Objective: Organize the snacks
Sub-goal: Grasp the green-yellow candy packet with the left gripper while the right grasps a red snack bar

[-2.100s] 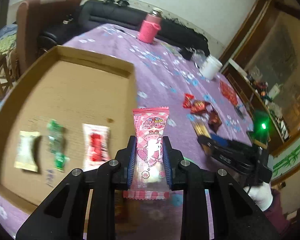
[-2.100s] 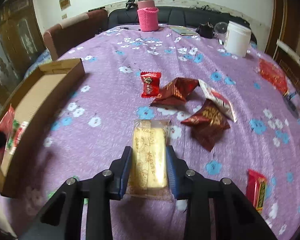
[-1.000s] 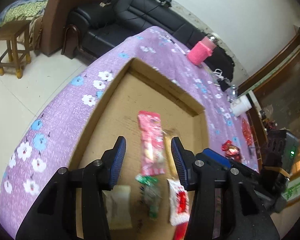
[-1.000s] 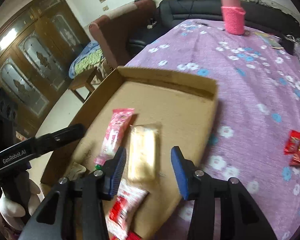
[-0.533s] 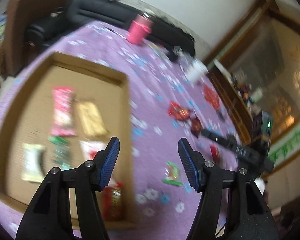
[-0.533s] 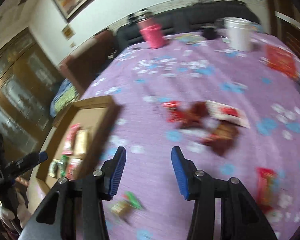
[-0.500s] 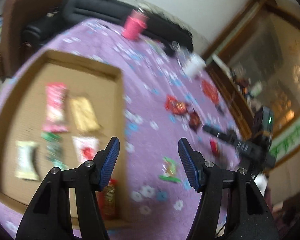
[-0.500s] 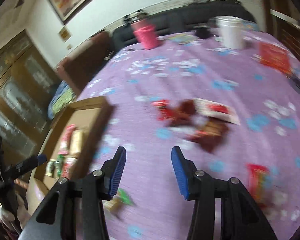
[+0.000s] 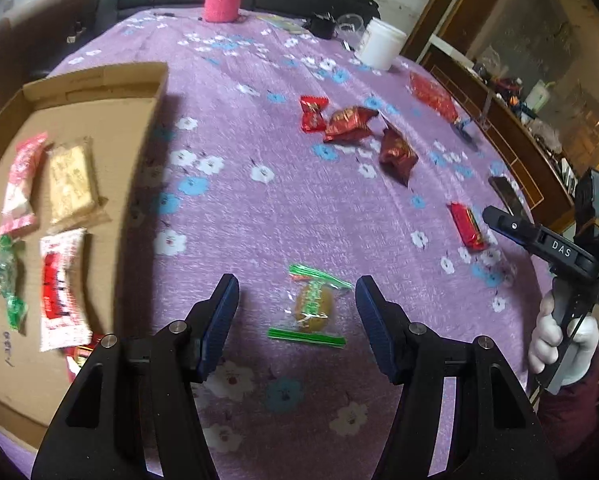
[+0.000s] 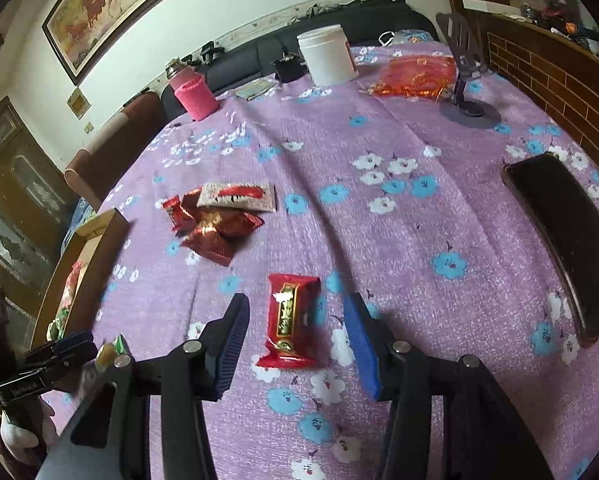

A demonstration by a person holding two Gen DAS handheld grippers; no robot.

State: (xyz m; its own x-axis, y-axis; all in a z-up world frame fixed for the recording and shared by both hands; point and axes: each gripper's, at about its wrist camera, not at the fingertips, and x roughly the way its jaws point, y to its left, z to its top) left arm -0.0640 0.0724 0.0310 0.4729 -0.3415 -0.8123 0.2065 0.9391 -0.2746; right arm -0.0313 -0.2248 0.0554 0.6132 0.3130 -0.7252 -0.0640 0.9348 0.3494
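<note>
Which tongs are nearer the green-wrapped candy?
Left. The left tongs straddle the green-wrapped candy, not touching; the right tongs straddle a red bar farther right.

Both hand-held grippers angled down, jaws apart, nothing clamped

The left gripper, black with blue ribbed pads, tilts steeply downward with its fingers spread wide and no contact on either pad; seen from the right wrist camera it sits low at the left edge, held by a hand of which little shows. The right gripper, of the same black build with blue pads, also points down at a slant, its jaws parted and bare inside. From the left wrist view it reaches in from the far right, gripped on its handle by a hand in a white glove above a dark red sleeve.
</note>
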